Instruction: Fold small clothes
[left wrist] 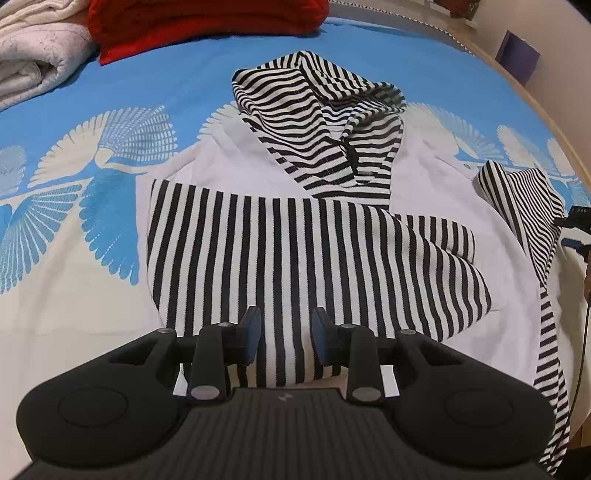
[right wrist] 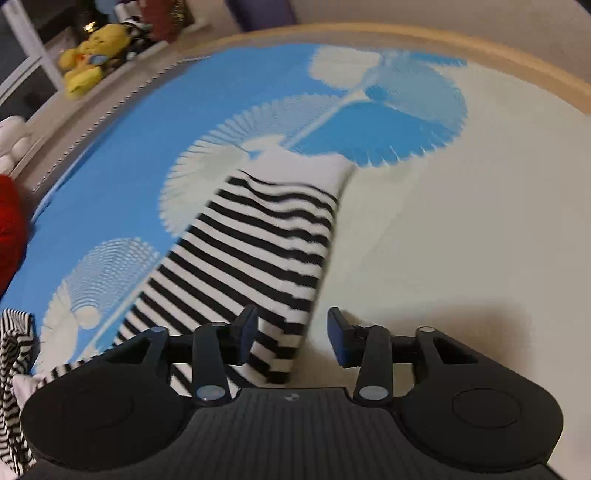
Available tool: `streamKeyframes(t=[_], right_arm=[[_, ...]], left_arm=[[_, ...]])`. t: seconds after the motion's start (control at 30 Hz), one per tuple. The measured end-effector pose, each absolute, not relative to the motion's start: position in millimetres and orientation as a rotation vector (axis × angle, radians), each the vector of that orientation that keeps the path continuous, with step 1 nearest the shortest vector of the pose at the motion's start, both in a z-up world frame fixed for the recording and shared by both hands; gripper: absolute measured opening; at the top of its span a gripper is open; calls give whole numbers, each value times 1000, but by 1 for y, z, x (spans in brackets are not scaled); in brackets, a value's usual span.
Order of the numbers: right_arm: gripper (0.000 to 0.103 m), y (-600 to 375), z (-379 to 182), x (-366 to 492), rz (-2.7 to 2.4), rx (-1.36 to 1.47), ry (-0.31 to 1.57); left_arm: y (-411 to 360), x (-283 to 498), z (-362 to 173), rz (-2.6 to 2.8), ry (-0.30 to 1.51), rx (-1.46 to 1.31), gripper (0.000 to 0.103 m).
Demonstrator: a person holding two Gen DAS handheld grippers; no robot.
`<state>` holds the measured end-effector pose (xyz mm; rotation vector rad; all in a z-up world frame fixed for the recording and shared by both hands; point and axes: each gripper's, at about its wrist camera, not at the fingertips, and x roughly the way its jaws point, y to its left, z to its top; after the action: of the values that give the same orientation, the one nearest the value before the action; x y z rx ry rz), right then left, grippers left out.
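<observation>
A small hooded top [left wrist: 424, 177] with a white body lies spread on the blue and white bedspread [left wrist: 155, 81]. Its black-and-white striped hood [left wrist: 314, 118] lies crumpled at the far end. One striped sleeve [left wrist: 303, 251] is folded across the body. Above that sleeve's near end my left gripper [left wrist: 288, 330] stands open, its pads apart and not pressing on the cloth. The other striped sleeve [right wrist: 266, 240] stretches out flat over the bedspread [right wrist: 461, 240]. My right gripper [right wrist: 293, 334] hangs open over the sleeve's near end, with the sleeve's edge under the gap.
A folded red cloth [left wrist: 207, 26] and a rolled pale blanket [left wrist: 33, 55] lie at the far end of the bed. A wooden bed rim [right wrist: 480, 48] curves round the bedspread. A yellow plush toy [right wrist: 92, 51] sits on a shelf beyond it.
</observation>
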<state>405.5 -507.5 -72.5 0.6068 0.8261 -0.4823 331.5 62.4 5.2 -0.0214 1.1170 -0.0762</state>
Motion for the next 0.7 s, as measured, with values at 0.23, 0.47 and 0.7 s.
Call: streamKeyframes(t=[0.23, 0.47, 0.7], right_arm=[[33, -493, -76, 406, -517, 591, 752], [3, -436, -9, 400, -523, 382, 505], [5, -232, 71, 350, 191, 73, 343]], left_arm=[[57, 338, 14, -57, 1089, -44, 34], [63, 335, 34, -57, 1036, -74, 34], [104, 327, 59, -23, 989, -159, 34]])
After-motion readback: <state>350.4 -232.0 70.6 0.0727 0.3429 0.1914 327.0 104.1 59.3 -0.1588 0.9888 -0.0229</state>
